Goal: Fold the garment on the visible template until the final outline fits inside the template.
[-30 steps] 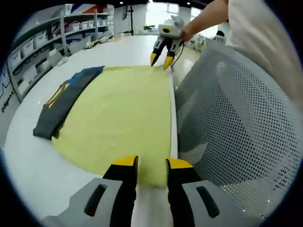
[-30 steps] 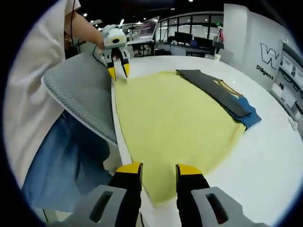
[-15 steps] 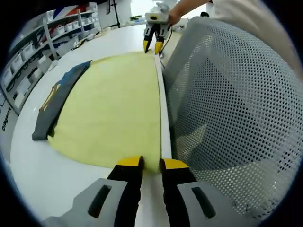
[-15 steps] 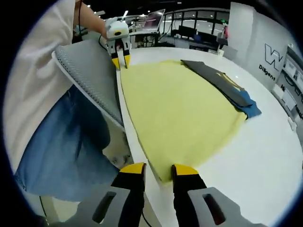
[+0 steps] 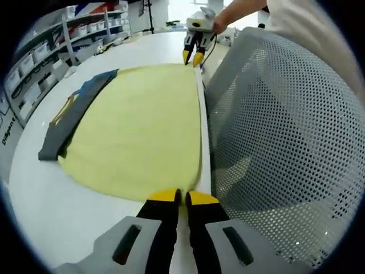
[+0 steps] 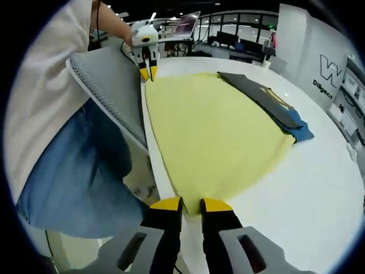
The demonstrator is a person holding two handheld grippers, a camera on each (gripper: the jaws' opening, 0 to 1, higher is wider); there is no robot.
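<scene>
Since 1 s ago, both pairs of yellow-tipped jaws have been drawn together, from clearly apart to nearly meeting. In the left gripper view, the left gripper (image 5: 182, 197) is seen at the bottom centre, its jaws pinched on the near corner of the pale yellow cloth garment (image 5: 140, 125), which lies flat and smooth across the white table (image 5: 40, 194). At the top of that frame the right gripper (image 5: 194, 56) is seen clamped on the garment's far corner. In the right gripper view, the right gripper (image 6: 191, 204) is closed on the garment's (image 6: 214, 131) corner at the table edge, and the left gripper (image 6: 147, 72) is seen at the upper left. A dark grey and blue folded garment (image 5: 71, 117) lies along the yellow cloth's far edge, partly beneath it. A grey mesh chair back (image 5: 274, 142) stands beside the table.
</scene>
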